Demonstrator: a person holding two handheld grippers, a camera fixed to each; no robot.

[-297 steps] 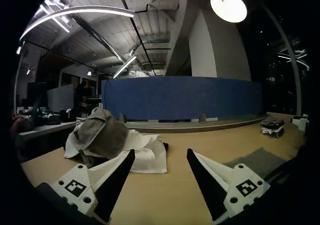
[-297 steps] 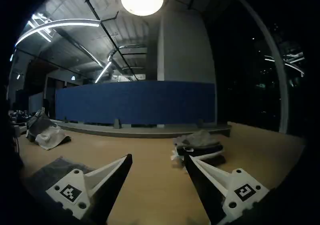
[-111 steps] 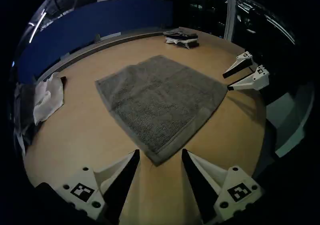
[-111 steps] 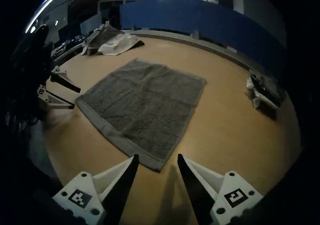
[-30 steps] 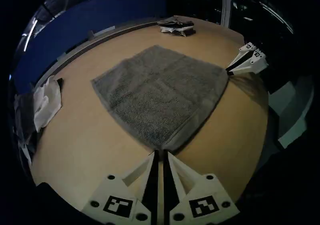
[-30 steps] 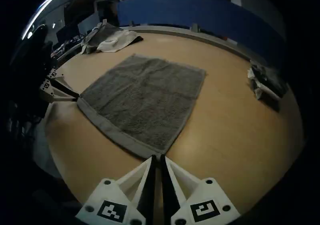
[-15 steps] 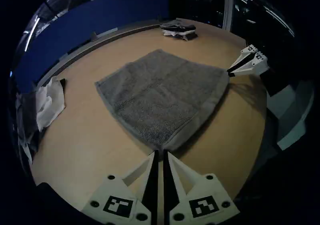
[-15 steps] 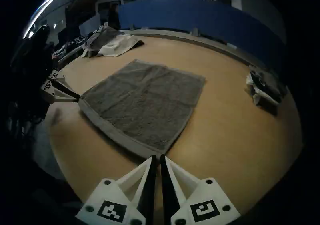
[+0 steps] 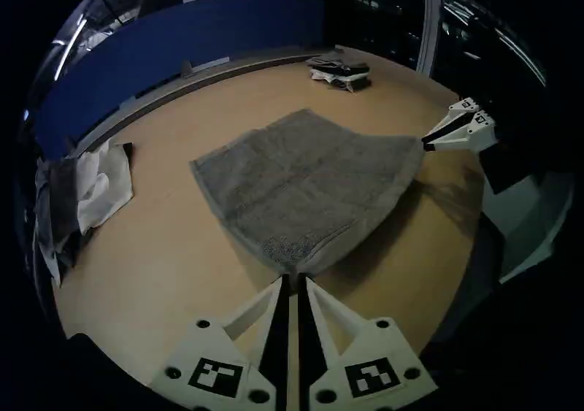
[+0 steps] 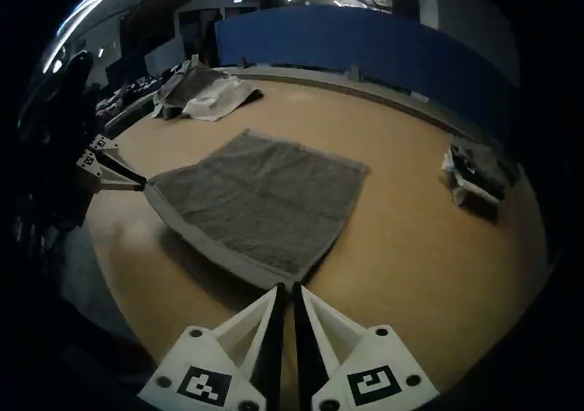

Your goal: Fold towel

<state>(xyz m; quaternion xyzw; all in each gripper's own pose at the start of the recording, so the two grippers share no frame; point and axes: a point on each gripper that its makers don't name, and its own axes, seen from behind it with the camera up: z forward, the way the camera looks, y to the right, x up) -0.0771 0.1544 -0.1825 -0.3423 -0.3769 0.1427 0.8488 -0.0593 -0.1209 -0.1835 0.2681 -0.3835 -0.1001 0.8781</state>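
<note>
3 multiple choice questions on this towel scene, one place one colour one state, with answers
1. Where does the left claw grip the towel? A) a near corner B) its middle C) a far corner
2. What colour is the towel? A) white B) grey C) blue
3. How is the towel's near edge? A) rolled up B) folded over C) lifted off the table
1 A, its shut tips pinch that corner. 2 B, grey in both views. 3 C, it hangs between left claw and right claw, shadow beneath.
</note>
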